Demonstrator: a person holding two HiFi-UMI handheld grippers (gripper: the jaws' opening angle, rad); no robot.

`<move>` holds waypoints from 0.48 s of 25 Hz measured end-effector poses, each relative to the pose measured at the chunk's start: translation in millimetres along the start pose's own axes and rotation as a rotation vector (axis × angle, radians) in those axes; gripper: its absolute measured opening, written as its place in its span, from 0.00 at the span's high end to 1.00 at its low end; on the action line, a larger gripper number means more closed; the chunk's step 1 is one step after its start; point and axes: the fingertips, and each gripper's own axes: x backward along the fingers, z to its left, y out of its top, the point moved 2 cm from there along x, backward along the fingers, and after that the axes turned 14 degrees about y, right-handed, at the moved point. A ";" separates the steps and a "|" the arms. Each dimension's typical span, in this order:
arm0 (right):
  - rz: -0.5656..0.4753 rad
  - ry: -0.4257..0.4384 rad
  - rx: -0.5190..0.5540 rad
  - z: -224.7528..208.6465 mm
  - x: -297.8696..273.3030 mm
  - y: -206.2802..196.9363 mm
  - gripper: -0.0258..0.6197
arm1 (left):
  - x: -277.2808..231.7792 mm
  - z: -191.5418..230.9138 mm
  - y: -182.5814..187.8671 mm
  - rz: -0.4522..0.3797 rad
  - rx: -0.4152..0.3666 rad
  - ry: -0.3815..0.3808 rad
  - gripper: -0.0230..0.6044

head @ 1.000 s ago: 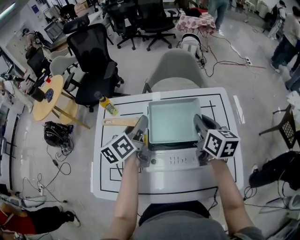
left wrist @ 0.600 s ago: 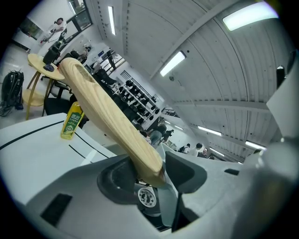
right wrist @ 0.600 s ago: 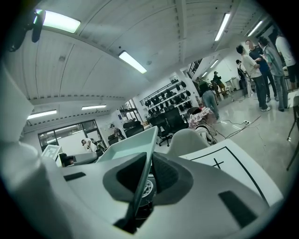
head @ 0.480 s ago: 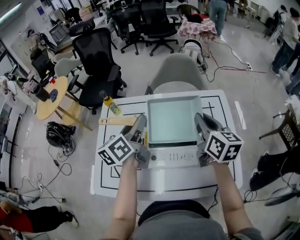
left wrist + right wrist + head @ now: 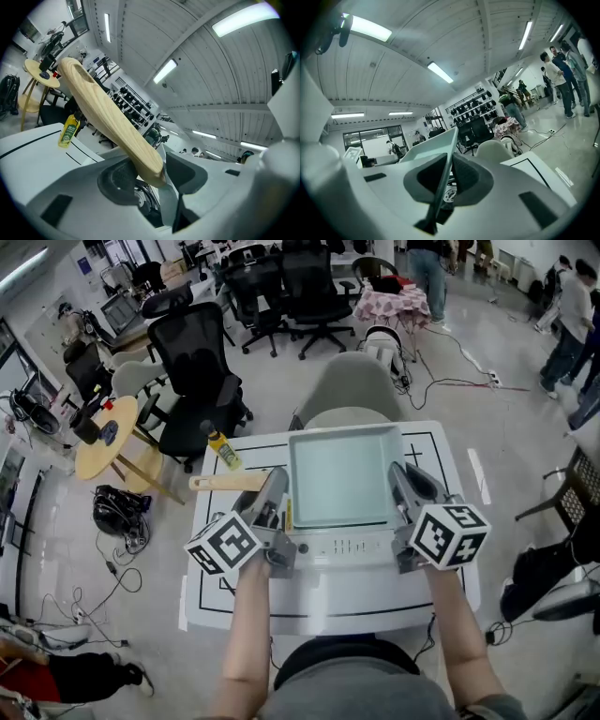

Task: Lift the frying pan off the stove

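Left gripper (image 5: 275,491) fingers clamped the wooden handle (image 5: 230,482), right gripper (image 5: 403,486) fingers the frying pan (image 5: 339,476) rim. The pan looked barely above the stove (image 5: 347,547).

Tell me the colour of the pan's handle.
The handle is pale wood; the left gripper view shows it best.

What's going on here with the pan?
A person is working two handheld grippers at a white table. The left gripper is clamped on the wooden handle of the square pan. The right gripper pinches the pan's right rim. The pan is over the stove, and from above I can't tell whether it has cleared it.
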 end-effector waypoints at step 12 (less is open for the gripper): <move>-0.044 0.024 0.034 16.7 27.5 11.8 0.91 | 26.8 -23.6 0.1 -0.038 -0.007 -0.036 0.67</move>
